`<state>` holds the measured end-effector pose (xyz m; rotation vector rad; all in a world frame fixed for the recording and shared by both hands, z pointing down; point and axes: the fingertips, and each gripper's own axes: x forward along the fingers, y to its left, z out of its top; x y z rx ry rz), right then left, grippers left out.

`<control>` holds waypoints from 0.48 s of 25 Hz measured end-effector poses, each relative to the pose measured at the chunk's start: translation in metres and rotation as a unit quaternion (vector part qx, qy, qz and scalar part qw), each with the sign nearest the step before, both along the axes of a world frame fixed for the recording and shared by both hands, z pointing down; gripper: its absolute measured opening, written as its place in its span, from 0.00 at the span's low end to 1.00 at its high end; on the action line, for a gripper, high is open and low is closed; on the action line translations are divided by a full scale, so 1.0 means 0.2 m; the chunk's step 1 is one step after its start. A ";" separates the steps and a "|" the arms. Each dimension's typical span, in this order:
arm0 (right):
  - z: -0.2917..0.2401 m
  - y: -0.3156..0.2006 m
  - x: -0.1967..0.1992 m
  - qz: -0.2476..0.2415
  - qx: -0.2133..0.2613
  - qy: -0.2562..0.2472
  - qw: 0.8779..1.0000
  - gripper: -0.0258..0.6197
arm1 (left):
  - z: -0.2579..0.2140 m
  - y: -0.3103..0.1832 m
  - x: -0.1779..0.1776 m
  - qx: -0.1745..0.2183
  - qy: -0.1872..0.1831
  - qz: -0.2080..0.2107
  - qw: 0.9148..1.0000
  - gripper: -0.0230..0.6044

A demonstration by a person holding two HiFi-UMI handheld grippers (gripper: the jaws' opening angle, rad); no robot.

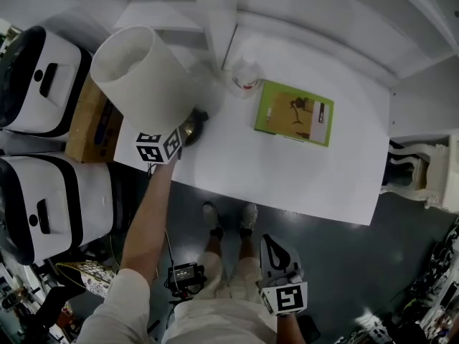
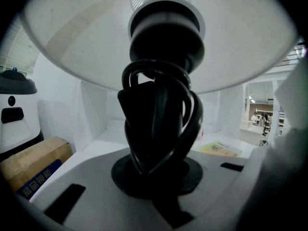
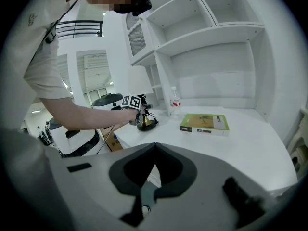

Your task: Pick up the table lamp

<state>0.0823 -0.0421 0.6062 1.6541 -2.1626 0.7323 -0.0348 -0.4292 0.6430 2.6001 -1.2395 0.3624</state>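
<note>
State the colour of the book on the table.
Book: green with a tan panel; head view shows it best.

The white desk (image 1: pixel 301 170) carries a green book (image 1: pixel 294 112) near its centre, a bottle (image 1: pixel 245 75) at eleven o'clock, and the table lamp (image 1: pixel 143 70) at nine o'clock, seemingly resting by the edge.

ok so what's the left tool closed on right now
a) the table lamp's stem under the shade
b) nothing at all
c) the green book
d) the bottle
a: in the left gripper view the left tool has its jaws closed on the dark stem of the table lamp, just under the shade; the green book and the bottle sit apart from it.
</note>
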 end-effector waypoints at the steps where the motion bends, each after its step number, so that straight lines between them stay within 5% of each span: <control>1: -0.01 0.00 0.01 0.000 0.002 0.001 1.000 0.06 | 0.00 0.02 0.00 -0.010 0.001 0.002 1.000 0.09; 12: -0.23 -0.09 0.06 -0.005 0.058 0.019 0.998 0.06 | -0.29 0.24 -0.08 -0.058 0.030 0.011 0.998 0.08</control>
